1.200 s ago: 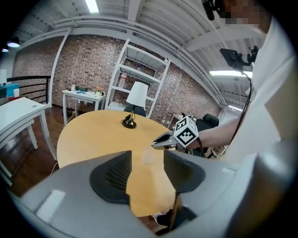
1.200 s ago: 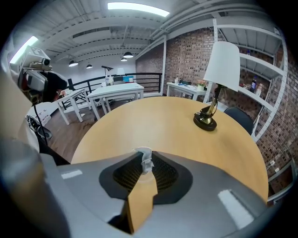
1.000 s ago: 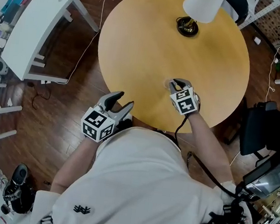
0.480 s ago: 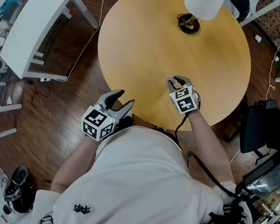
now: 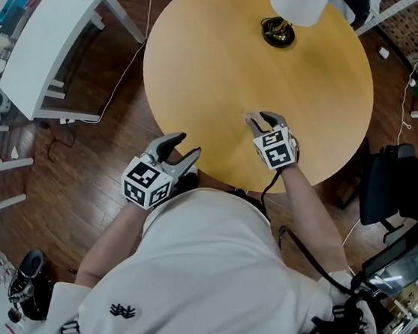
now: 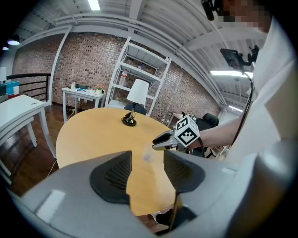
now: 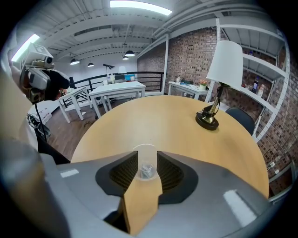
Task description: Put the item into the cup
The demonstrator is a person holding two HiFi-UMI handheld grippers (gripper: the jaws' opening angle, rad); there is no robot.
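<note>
A small clear plastic cup (image 7: 145, 161) stands on the round wooden table (image 5: 206, 64) near its front edge. A small pale crumpled item (image 7: 147, 170) lies inside the cup. My right gripper (image 7: 145, 173) hovers just over the cup, and its jaws are opening. They stand to either side of the cup's rim without pressing on anything. In the head view the right gripper (image 5: 257, 121) sits at the table's near edge, with the cup (image 5: 249, 120) barely showing at its tips. My left gripper (image 5: 178, 151) hangs off the table's edge over the floor, open and empty.
A lamp with a white shade (image 5: 296, 3) and a dark base (image 5: 277, 33) stands at the table's far side. A white desk (image 5: 50, 45) is off to the left on the wooden floor. A black chair (image 5: 390, 196) is at the right.
The right gripper's jaws have parted above the cup, and the small item now lies in the cup. The left gripper has stayed where it was.
</note>
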